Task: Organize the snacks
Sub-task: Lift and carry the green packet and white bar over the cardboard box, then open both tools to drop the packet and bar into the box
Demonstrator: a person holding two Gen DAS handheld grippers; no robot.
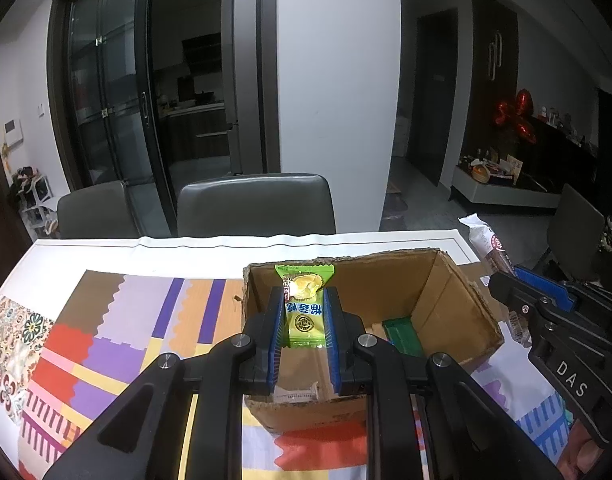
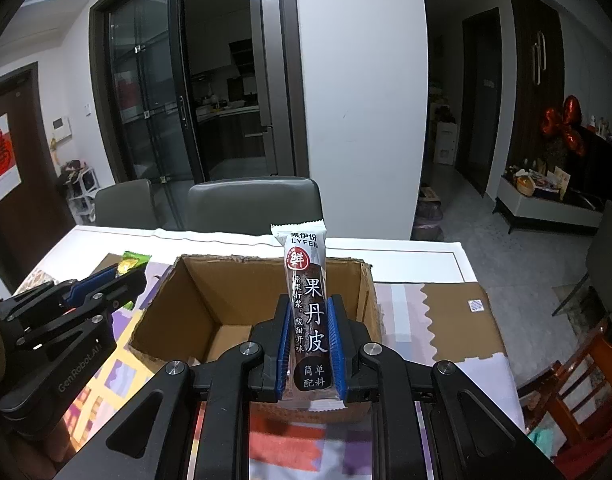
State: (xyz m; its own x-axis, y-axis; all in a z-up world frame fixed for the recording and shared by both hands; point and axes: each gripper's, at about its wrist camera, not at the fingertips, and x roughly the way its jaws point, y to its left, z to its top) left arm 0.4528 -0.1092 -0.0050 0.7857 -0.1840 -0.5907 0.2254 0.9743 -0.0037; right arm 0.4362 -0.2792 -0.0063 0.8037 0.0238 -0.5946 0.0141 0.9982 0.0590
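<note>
2 wrist fisheye views, each looking forward and downward along its own black, blue-padded fingers (image 1: 335,344) (image 2: 284,344), close above an open brown cardboard box (image 1: 458,300) (image 2: 194,300) on a patterned tablecloth (image 1: 118,320) (image 2: 458,320). Both share the box, the grey chairs (image 1: 254,204) (image 2: 254,200) and each other's gripper at frame edge.

Grey chairs (image 1: 256,204), patterned tablecloth (image 1: 118,320), glass sliding door (image 1: 106,92), red balloons (image 2: 566,124)
</note>
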